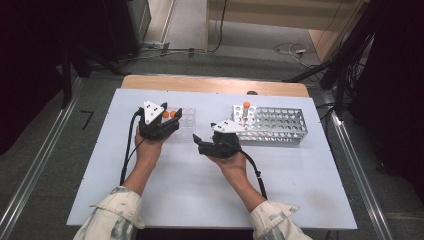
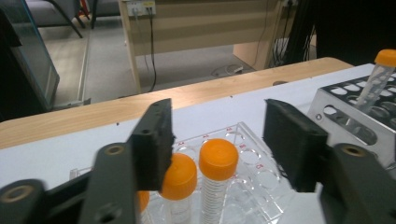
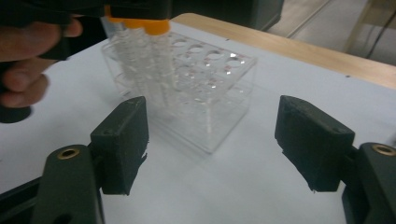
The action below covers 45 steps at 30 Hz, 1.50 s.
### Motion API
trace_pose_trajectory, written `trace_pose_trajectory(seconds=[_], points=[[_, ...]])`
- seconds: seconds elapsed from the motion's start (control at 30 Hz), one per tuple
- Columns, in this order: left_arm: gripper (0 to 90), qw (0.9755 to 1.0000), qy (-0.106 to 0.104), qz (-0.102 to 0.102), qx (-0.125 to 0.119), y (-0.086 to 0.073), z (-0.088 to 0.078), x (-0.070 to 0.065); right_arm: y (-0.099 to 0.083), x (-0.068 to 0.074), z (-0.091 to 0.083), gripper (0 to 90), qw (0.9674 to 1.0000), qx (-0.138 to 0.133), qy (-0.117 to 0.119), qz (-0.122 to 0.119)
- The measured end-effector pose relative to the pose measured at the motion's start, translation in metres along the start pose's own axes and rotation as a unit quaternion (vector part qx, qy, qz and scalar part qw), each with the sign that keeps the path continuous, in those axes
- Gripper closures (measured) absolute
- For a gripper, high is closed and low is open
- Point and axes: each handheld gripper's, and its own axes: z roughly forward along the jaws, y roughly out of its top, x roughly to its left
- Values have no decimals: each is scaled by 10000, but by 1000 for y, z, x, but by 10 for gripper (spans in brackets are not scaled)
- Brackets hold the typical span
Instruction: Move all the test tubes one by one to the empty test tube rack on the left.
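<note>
- White board covers a wooden table in a dim room, with grey floor and cables beyond the far edge.
- Two racks stand on the board: a clear plastic rack at the left and a metal rack at the right, well apart.
- The work in hand looks like moving orange-capped tubes from the metal rack into the clear one.
- Done so far, as I judge it: at least two capped tubes stand upright in the clear rack, one beside the other, near its front corner; a third orange cap may sit behind the jaw, but I cannot be sure.
- Left to do: one tube leans in a corner hole of the metal rack, its orange cap up; the other holes that show look bare.
- The left gripper hangs over the clear rack with its jaws parted; the tubes stand below and between them, and the pads press on nothing, so the latest tube seems released.
- The right gripper rests between the two racks, jaws wide apart and holding nothing; its own view looks across at the clear rack and the person's left hand.
- The next step would probably be fetching the leaning tube.
</note>
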Motion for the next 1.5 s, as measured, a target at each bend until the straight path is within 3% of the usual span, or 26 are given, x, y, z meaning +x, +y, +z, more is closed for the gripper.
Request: trace_pose_trajectory(seconds=[0.27, 0.5, 0.73, 0.83, 1.23, 1.5], points=[[279, 9994, -287, -172, -103, -5, -20, -11, 1, -24, -9, 285, 9987, -124, -495, 34], [242, 9990, -418, -175, -68, -14, -31, -16, 4, -48, -18, 304, 9955, -214, -909, 136], [221, 9992, -399, -73, -7, -21, -36, -19, 6, -70, -26, 314, 9915, -273, -1252, 218], [214, 9993, -381, -1, 21, -24, -38, -20, 7, -77, -28, 315, 9897, -334, -1364, 295], [216, 9991, -410, -56, -96, -24, -47, -21, 0, -98, -20, 348, 9821, -368, -1770, 525], [217, 9991, -356, -168, -128, -23, -50, -15, -6, -103, -8, 384, 9813, -278, -1826, 541]])
